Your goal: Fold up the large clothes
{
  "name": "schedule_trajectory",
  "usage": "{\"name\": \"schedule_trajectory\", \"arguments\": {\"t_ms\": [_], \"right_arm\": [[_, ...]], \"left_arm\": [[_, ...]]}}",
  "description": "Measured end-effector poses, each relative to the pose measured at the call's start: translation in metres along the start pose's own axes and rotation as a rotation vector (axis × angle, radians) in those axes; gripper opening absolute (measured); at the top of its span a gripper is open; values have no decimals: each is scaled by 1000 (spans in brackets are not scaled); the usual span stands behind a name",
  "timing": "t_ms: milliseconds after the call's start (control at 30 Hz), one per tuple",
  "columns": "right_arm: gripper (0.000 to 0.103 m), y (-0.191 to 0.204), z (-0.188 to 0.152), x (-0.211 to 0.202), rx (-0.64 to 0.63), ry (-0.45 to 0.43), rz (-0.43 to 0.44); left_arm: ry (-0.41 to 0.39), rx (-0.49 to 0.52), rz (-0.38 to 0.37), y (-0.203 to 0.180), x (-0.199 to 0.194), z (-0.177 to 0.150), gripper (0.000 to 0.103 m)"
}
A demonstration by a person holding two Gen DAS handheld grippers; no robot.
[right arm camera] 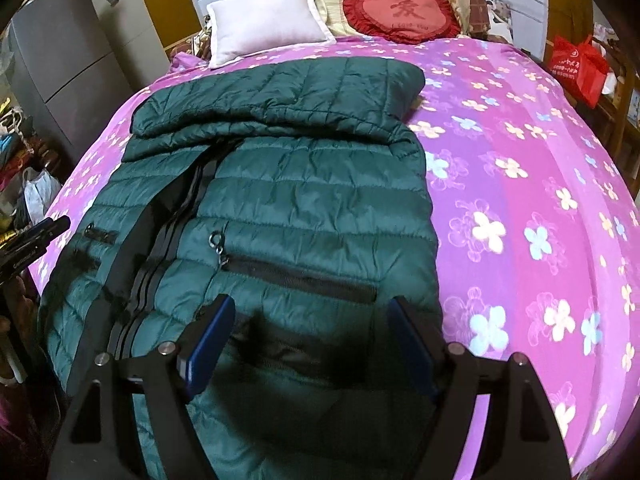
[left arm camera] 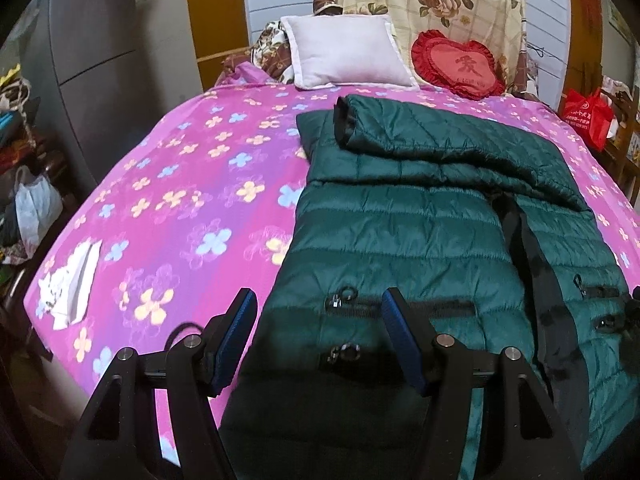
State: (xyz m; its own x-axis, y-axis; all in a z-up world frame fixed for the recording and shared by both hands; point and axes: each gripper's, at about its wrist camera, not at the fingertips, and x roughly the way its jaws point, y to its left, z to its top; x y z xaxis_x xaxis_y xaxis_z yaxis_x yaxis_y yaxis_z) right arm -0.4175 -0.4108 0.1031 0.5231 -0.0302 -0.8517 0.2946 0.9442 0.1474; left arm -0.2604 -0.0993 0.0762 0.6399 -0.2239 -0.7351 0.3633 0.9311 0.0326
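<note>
Jacket (left arm camera: 400,232) is the job here, a dark green quilted puffer lying front-up on the pink flowered bedsheet (left arm camera: 192,184), with its hem end nearest both grippers. Sleeves look like they're already folded across the upper part, so I'd say we're mid-fold: sides are in, and the bottom-to-top fold hasn't happened yet.

Left gripper (left arm camera: 318,320) has its jaws spread wide with nothing between them. It seems to hover over the jacket's left hem corner: the left jaw is over bare sheet, the right jaw is over the fabric, and a pocket zipper (left arm camera: 400,306) sits just ahead of that jaw. Right gripper (right arm camera: 310,328) is also wide open and empty, sitting over the other hem corner, with the other pocket zipper (right arm camera: 300,276) just ahead between its jaws and the jacket's edge right by the right jaw. Can't tell whether either one actually touches the fabric.

My guess for the next move: both drop down, pinch the hem at those two corners, then lift and carry it forward toward the collar end. Puffy slick fabric tends to slide, so a deep bite would help.

Beyond the jacket, well ahead of the jaws, are a white pillow (left arm camera: 344,52) and a red heart cushion (left arm camera: 456,64).
</note>
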Motion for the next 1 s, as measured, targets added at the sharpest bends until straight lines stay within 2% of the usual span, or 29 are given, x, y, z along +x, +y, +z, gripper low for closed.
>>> {"name": "schedule_trajectory", "arguments": {"t_ms": [500, 700, 1000], "right_arm": [[83, 4, -27, -10, -26, 34, 2], [84, 0, -39, -17, -28, 50, 0], [86, -19, -63, -27, -2, 84, -2]], "left_arm": [[48, -40, -17, 21, -13, -31, 46], [80, -108, -95, 44, -18, -47, 46], [154, -163, -141, 63, -14, -70, 46]]}}
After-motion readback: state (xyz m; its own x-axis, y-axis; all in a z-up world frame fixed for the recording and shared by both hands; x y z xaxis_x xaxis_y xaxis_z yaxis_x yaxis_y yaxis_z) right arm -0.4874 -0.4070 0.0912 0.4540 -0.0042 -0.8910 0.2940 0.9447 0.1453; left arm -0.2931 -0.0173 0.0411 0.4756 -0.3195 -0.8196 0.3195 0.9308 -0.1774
